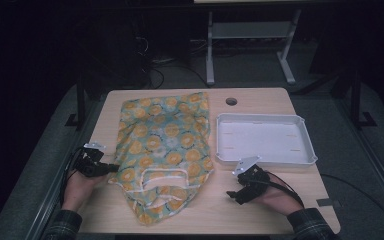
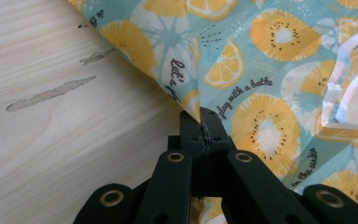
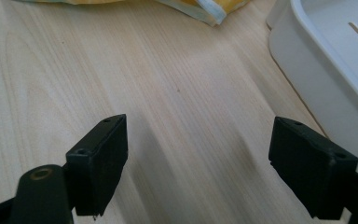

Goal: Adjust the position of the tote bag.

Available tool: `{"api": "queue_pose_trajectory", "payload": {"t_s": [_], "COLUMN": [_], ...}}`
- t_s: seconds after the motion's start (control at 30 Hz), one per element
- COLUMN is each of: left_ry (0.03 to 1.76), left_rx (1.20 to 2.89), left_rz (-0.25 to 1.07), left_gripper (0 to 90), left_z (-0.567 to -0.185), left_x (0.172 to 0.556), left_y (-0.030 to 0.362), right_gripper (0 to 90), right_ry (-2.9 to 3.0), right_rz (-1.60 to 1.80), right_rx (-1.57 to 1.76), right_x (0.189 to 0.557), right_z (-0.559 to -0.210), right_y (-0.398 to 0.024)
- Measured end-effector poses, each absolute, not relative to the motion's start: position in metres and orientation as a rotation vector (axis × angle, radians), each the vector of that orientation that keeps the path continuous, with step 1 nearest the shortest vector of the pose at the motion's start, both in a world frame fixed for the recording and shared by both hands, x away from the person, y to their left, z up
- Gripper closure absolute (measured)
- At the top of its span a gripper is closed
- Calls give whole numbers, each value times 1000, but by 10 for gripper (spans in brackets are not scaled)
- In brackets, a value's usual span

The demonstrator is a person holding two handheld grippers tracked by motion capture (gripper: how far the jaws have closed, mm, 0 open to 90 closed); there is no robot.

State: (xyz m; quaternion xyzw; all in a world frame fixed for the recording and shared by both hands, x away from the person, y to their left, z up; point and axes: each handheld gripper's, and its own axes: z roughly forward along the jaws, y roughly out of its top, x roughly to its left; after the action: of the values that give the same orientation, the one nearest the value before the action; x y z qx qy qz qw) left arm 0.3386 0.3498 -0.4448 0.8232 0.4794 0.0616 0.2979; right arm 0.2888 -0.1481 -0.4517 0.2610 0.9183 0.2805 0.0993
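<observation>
A teal bag printed with orange and kiwi slices (image 1: 162, 145) lies spread across the middle of the wooden table, its white handles (image 1: 165, 174) toward the near edge. My left gripper (image 1: 114, 168) sits at the bag's left edge, shut on the fabric; in the left gripper view the jaws meet tightly around the bag's edge (image 2: 193, 100), with the gripper (image 2: 205, 128) low over the wood. My right gripper (image 1: 231, 194) rests near the table's front right, open, with bare wood between its fingers (image 3: 105, 158). The bag's corner (image 3: 205, 11) lies beyond it.
A white plastic tray (image 1: 307, 135) stands at the right of the table, beside the bag, with its wall (image 3: 317, 93) close to my right gripper. A round cable hole (image 1: 231, 101) is in the tabletop behind it. The floor around is dark.
</observation>
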Motion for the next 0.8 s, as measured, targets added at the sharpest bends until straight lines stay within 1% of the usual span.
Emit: {"api": "queue_pose_trajectory", "payload": {"t_s": [0.3,0.8], "left_ry": [1274,1168], "left_rx": [2171,2183], "left_rz": [146,121], "left_gripper": [897,897], "left_z": [-442,-428], "left_x": [322,281], "left_y": [359,339], "right_gripper": [188,188], "right_ry": [2710,2704], "right_rz": [838,837], "right_rx": [790,782], "right_x": [289,288], "right_z": [-451,-450], "right_y": [-149,-150]}}
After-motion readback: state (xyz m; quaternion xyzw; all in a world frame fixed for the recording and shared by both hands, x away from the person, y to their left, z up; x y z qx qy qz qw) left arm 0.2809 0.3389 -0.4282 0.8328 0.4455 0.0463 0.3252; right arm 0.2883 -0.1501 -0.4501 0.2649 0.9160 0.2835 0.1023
